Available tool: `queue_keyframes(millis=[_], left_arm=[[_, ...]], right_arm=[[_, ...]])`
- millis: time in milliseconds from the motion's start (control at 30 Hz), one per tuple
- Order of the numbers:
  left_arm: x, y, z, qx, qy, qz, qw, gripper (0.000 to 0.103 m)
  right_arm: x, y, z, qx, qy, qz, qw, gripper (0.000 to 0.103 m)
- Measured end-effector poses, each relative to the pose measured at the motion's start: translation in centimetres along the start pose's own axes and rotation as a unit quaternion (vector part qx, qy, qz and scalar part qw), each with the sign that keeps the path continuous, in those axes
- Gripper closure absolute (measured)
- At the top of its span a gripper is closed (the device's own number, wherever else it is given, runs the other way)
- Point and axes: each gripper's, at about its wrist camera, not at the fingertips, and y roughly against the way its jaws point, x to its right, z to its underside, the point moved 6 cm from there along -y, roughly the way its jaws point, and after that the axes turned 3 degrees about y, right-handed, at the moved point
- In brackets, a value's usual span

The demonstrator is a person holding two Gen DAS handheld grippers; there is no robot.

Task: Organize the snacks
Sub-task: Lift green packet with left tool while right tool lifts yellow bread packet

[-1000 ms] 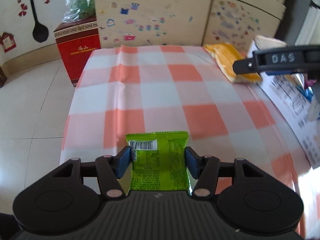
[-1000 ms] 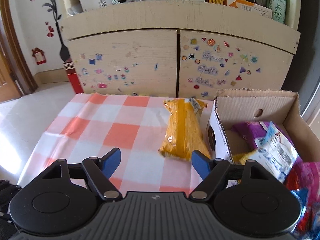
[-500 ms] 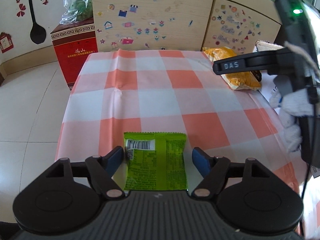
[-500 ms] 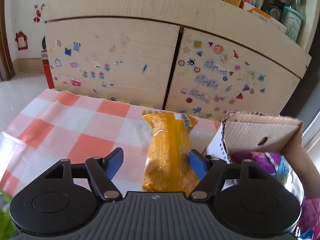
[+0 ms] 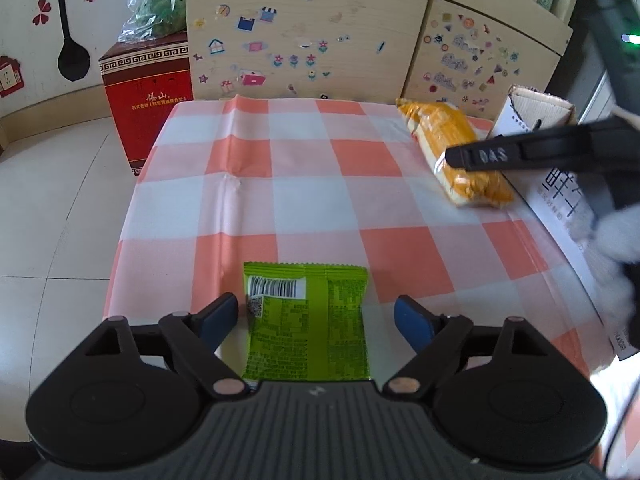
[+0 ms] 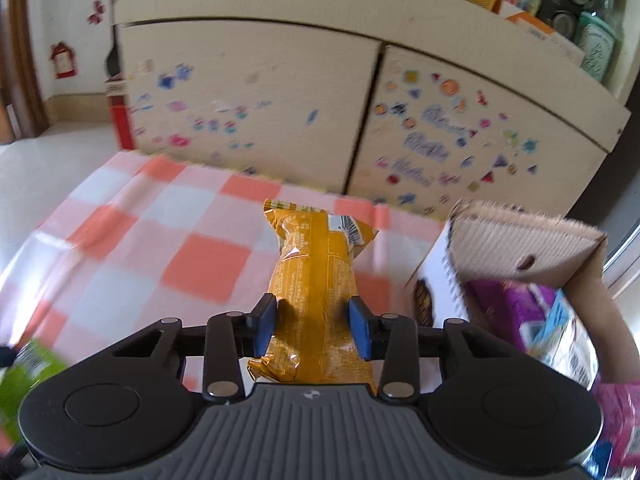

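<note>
Between the right tongs [image 6: 312, 330] the yellow packet [image 6: 312, 288] sits clenched, its long axis pointing straight ahead. The box [image 6: 528, 248] lies just right. The left tongs [image 5: 316, 318] are opening, clear of the green packet [image 5: 306, 324].

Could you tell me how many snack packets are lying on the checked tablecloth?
2: a green foil packet near the front edge, and an orange plastic packet at the far right beside the cardboard box, which holds more, partly hidden.
</note>
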Motion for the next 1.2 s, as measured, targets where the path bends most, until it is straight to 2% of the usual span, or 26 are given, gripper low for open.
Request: queue_keyframes(millis=[200, 267, 333, 433, 633, 700, 933, 1200], left_arm=[[-0.5, 0.2, 0.0, -0.005, 0.005, 0.013, 0.9999, 0.017], [-0.6, 0.3, 0.1, -0.008, 0.006, 0.018, 0.9998, 0.017], [-0.7, 0.4, 0.2, -0.008, 0.006, 0.024, 0.9997, 0.017], [-0.5, 0.3, 0.4, -0.01, -0.005, 0.027, 0.9996, 0.012], [1.0, -0.3, 1.0, -0.028, -0.062, 0.009, 0.9976, 0.001], [1.4, -0.5, 1.3, -0.032, -0.083, 0.0, 0.9961, 0.001], [1.4, -0.6, 1.3, -0.032, -0.079, -0.005, 0.9963, 0.0], [1.5, -0.6, 1.3, -0.03, -0.077, -0.007, 0.9965, 0.0]], right_arm=[[-1.3, 3.1, 2.4, -0.05, 0.03, -0.043, 0.997, 0.057], [-1.6, 3.9, 3.0, -0.057, 0.029, -0.057, 0.996, 0.049], [-1.7, 4.5, 3.2, -0.053, 0.021, -0.064, 0.996, 0.037], [-1.4, 4.4, 2.8, -0.039, 0.002, -0.067, 0.997, 0.025], [-1.1, 2.7, 2.3, -0.041, -0.012, -0.058, 0.997, 0.018], [-1.1, 2.0, 2.4, -0.048, -0.011, -0.056, 0.997, 0.018], [-1.3, 0.6, 2.6, -0.057, -0.007, -0.059, 0.997, 0.013], [-1.0, -0.7, 2.9, -0.069, -0.012, -0.055, 0.996, 0.012]])
